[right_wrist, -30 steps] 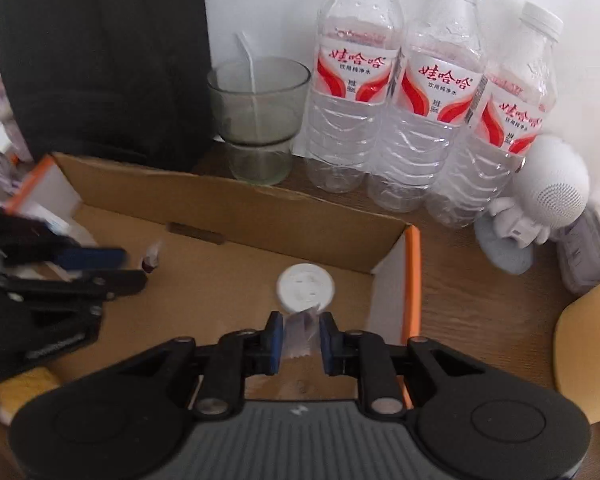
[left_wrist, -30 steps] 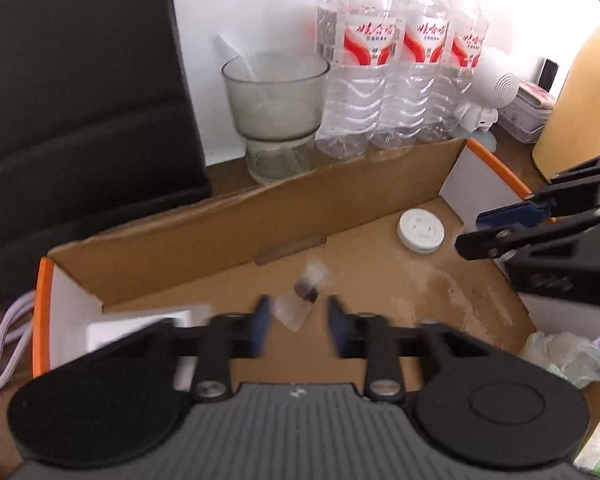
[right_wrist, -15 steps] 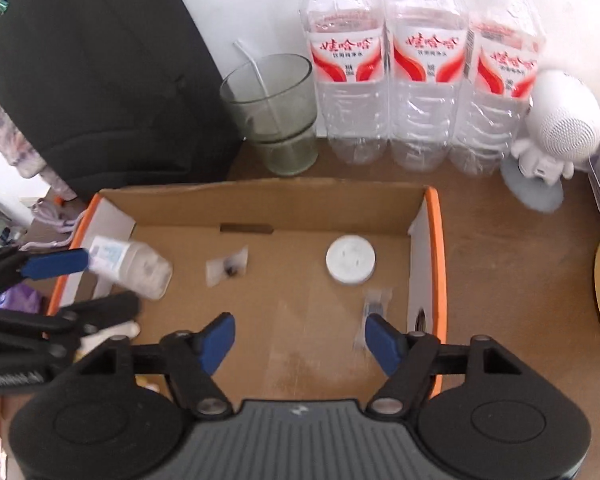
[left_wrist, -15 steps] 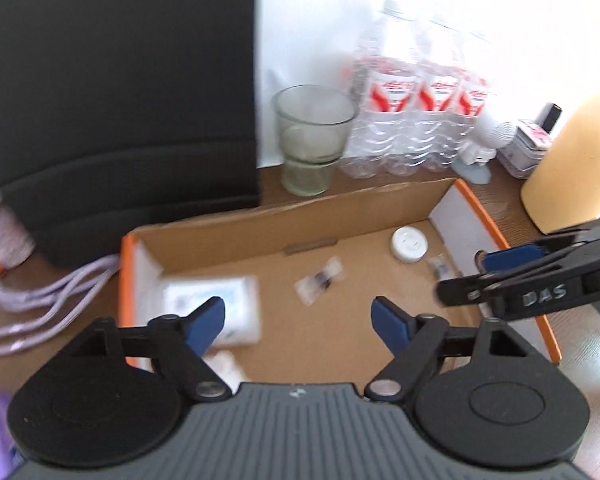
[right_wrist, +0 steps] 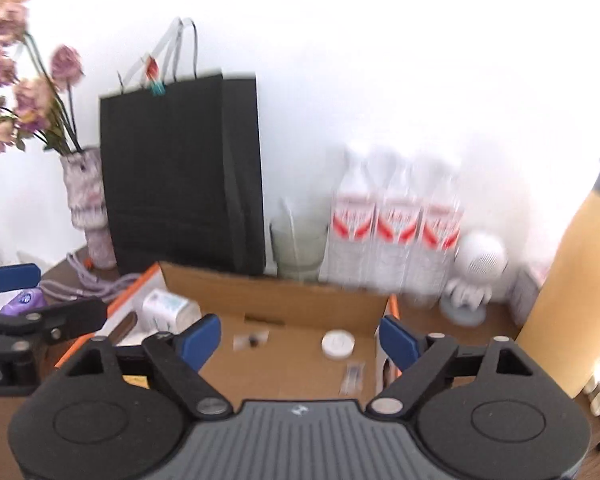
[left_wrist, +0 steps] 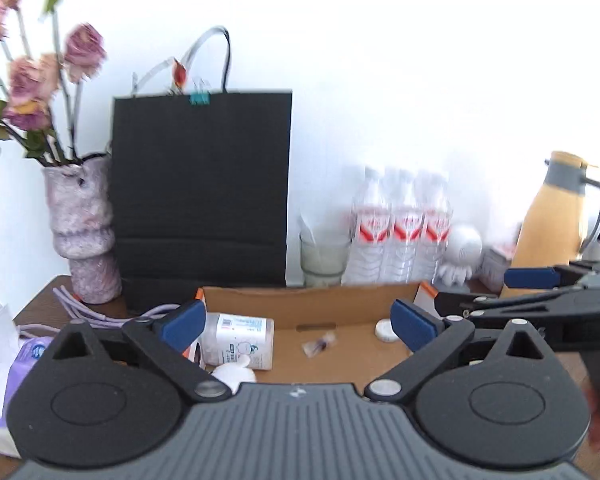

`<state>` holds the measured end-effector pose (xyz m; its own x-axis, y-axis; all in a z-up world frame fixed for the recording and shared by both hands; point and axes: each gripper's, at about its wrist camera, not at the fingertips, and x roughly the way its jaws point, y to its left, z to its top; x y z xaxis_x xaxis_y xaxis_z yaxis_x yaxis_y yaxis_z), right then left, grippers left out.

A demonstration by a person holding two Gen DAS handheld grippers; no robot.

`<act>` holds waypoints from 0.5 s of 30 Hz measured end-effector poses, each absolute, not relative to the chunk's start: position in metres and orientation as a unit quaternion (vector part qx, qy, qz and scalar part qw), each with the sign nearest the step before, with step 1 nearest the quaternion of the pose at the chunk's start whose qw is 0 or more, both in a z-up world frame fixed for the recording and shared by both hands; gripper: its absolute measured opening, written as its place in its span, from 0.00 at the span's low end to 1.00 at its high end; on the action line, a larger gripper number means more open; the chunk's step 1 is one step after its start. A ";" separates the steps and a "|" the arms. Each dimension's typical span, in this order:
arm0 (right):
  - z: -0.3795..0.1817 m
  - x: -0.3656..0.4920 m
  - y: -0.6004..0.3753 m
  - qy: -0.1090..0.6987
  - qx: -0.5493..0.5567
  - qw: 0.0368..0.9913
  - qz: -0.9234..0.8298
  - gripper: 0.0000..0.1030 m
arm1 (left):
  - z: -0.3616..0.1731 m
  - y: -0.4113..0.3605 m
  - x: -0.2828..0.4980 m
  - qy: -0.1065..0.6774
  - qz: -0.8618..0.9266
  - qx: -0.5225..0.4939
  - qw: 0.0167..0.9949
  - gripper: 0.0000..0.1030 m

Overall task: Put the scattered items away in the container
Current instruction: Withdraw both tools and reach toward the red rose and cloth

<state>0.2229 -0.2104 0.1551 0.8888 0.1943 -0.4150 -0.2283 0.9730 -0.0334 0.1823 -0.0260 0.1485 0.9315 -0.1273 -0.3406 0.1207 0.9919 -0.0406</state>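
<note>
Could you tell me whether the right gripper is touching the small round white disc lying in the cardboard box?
Apart. In the right wrist view the white disc lies on the box floor, beyond the right gripper, whose opening jaws hold nothing.

water bottles (left_wrist: 400,228): red-and-white labels, characters too blurred to read
white bottle (left_wrist: 242,340) in the cardboard box (left_wrist: 300,304), left of the water bottles: printed label, text too small to read

Both wrist cameras look forward and slightly downward from close behind their fingers, sharing the cardboard box (left_wrist: 300,300), black bag (right_wrist: 176,168) and water bottles (left_wrist: 400,236).
</note>
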 end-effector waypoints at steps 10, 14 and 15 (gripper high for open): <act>0.171 0.118 -0.227 0.169 -0.023 0.979 0.112 0.86 | 0.153 -0.030 0.077 0.111 -0.060 -0.003 0.992 1.00; 0.144 0.044 -0.244 0.173 0.028 0.977 0.119 0.89 | 0.127 -0.019 0.017 0.133 -0.071 -0.030 0.988 1.00; 0.133 0.029 -0.248 0.178 0.039 0.977 0.113 0.89 | 0.120 -0.016 0.002 0.137 -0.070 -0.035 0.987 1.00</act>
